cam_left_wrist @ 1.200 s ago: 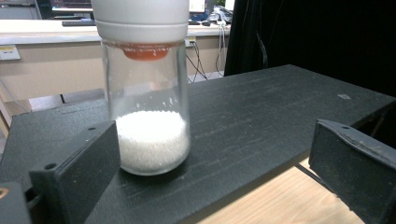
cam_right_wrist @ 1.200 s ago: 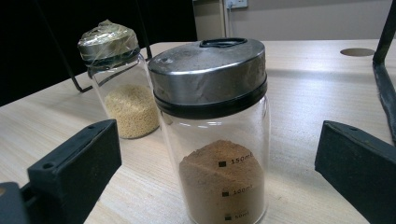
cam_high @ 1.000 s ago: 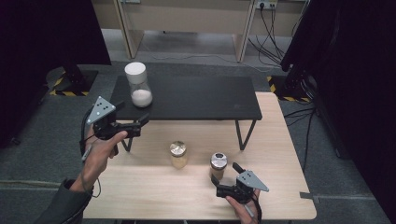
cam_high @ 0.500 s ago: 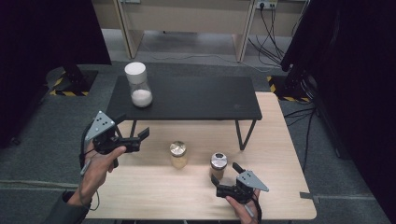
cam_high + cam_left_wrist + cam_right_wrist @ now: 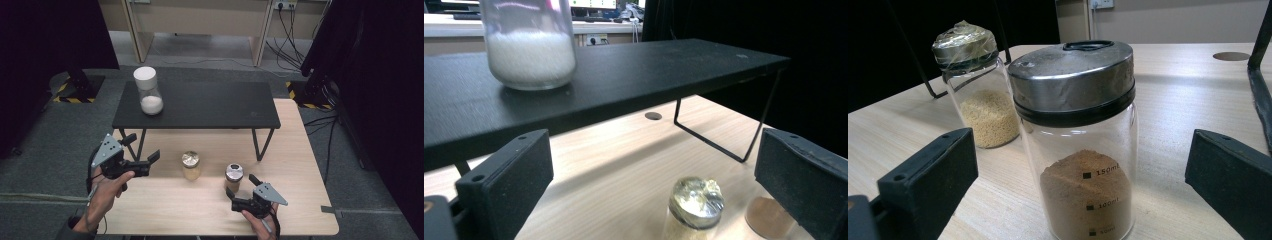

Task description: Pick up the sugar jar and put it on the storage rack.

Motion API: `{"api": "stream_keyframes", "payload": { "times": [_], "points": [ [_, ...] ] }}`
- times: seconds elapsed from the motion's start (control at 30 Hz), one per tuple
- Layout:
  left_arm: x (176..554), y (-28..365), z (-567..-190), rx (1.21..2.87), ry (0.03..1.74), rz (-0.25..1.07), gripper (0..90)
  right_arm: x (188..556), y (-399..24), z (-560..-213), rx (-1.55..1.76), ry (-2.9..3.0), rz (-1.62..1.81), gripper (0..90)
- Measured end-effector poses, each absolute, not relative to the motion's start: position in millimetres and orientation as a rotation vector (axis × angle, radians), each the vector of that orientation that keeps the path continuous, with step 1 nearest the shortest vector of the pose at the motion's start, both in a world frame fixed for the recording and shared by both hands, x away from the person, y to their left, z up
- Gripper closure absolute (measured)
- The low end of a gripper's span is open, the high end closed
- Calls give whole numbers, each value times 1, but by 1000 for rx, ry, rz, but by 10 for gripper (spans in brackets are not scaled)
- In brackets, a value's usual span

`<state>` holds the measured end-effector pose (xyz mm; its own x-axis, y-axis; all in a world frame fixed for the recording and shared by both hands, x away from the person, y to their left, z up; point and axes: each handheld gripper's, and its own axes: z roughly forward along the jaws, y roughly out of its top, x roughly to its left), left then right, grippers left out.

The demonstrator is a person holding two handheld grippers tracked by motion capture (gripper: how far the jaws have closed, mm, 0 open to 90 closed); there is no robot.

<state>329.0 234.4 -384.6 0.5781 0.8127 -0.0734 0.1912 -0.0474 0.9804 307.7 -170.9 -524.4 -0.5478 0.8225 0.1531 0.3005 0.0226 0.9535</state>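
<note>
Closing in with the right gripper [image 5: 239, 189], jaws spread wide and empty, on the brown-powder jar [image 5: 1080, 135] standing upright on the wooden table [image 5: 165, 210] between them. Bringing the left gripper [image 5: 142, 152], also gaping and empty, toward the foil-capped jar [image 5: 190, 165] just beside. Risking a knocked-over jar if one jaw touches glass first, or nudging the neighbour

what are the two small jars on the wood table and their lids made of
Both look like clear glass or hard clear plastic, since the contents show through. The jar with brown powder has printed volume marks and a dull, smudged silver lid over a black ring, likely metal. The jar with pale grains has a cap wrapped in crinkled shiny film, perhaps tape or foil.
</note>
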Motion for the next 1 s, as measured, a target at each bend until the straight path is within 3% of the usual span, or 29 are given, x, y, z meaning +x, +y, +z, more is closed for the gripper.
{"api": "stream_keyframes", "payload": {
  "times": [1.0],
  "points": [
    [310, 229, -457, 1589, 851, 605, 16, 307, -171, -524, 1137, 1857, 1545, 6]
  ]
}}
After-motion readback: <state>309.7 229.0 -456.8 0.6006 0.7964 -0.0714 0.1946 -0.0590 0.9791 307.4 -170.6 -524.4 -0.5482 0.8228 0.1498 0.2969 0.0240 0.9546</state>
